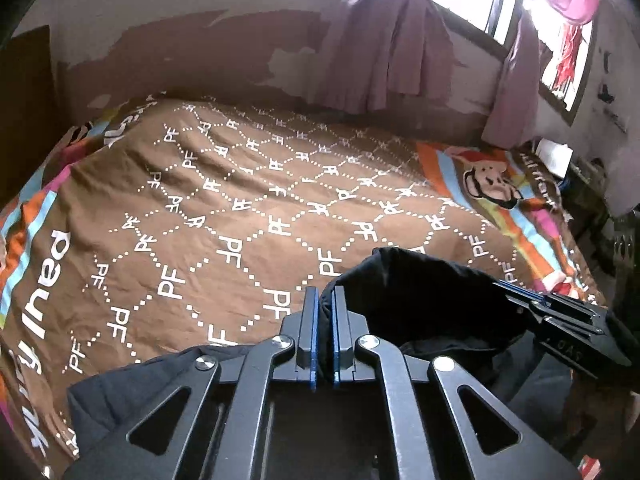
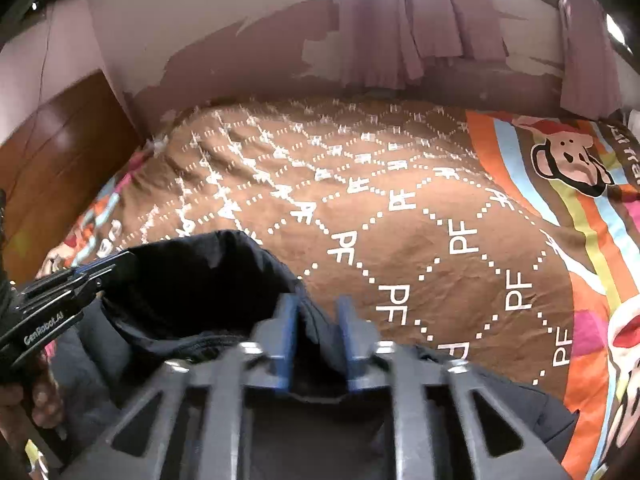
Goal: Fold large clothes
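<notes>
Sagging black garment (image 1: 420, 292) over bedspread (image 1: 240, 200) | left gripper (image 1: 325, 300) clamps hem | right gripper (image 2: 318, 320) clamps hem

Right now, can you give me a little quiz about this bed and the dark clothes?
1. True or false: the left hand-held gripper is shut on the dark garment.
2. Which letters repeat in white on the brown bedspread? A) PF B) XO C) AB
3. Fill in: the garment stretches between the left hand-held gripper and the ____ hand-held gripper.

Key: 1 true; 2 A; 3 right.
</notes>
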